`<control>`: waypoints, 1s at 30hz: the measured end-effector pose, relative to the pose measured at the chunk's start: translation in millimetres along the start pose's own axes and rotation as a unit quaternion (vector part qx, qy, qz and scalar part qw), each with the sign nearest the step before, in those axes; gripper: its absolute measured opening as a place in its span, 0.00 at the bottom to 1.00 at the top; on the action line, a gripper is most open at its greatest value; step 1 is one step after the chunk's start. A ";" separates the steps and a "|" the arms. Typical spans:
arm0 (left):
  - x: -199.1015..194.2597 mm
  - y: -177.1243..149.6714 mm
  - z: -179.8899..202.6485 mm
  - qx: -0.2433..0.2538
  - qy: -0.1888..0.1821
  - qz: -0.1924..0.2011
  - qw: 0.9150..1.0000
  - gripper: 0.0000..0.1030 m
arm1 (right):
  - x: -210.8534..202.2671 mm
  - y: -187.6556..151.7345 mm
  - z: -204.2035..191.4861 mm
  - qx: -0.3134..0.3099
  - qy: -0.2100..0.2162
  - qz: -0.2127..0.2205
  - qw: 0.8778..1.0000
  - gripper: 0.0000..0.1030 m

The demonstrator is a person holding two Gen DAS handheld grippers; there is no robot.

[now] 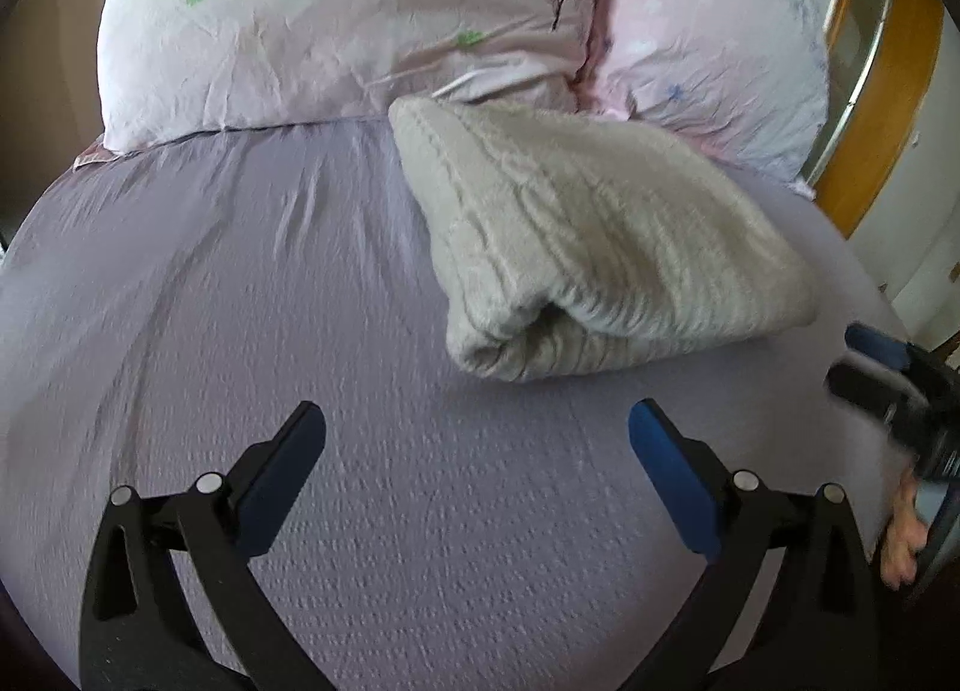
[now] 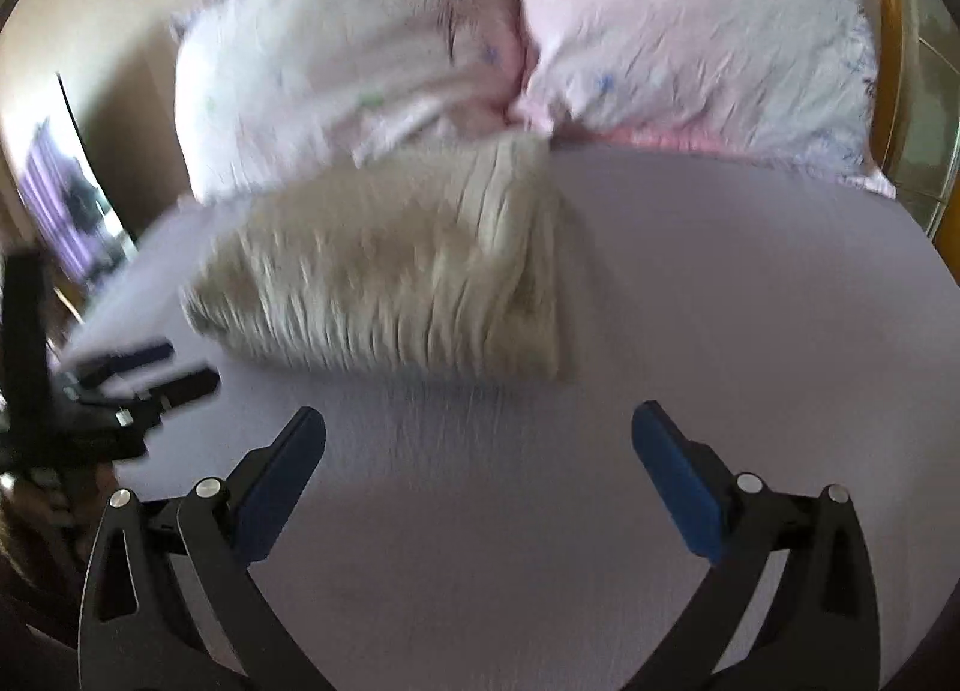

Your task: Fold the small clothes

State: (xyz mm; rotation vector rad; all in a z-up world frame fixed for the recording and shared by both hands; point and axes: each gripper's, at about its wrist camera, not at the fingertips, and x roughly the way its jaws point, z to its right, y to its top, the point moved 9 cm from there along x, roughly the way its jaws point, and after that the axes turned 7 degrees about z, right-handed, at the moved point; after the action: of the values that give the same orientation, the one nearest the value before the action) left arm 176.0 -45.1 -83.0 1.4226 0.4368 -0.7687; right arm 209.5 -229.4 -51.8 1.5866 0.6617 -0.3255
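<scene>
Your left tool (image 1: pixel 477 427) and right tool (image 2: pixel 479 427) both hang released, empty, just short of the folded grey knit (image 1: pixel 600 235) lying on the bed (image 1: pixel 240 283) against the pillows (image 1: pixel 360 18). Nudging its loose front edge would likely unroll the fold.

A lilac-sheeted bed (image 1: pixel 240 331) is seen; a folded beige knit garment (image 1: pixel 600 247) and two pillows (image 1: pixel 336 18) are laid on it.
</scene>
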 end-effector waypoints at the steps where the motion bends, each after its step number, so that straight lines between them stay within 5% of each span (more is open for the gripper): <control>1: 2.9 -2.7 -2.2 0.000 0.008 -0.006 1.000 0.98 | 8.9 -6.1 -3.8 -0.005 -0.005 -0.014 1.000 0.99; 10: 10.8 -12.0 -6.6 0.020 0.044 -0.020 0.999 0.98 | 27.7 -25.7 -3.3 -0.030 -0.069 -0.052 0.996 0.99; 30: 14.3 -13.9 -5.8 0.039 0.057 -0.029 0.997 0.98 | 26.6 -26.0 -2.1 -0.029 -0.072 -0.051 0.996 0.99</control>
State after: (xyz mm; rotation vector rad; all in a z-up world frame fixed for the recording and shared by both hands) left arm 177.1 -42.0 -103.4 1.5376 0.5433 -0.7594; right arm 214.9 -221.2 -87.8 1.4621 0.6366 -0.4870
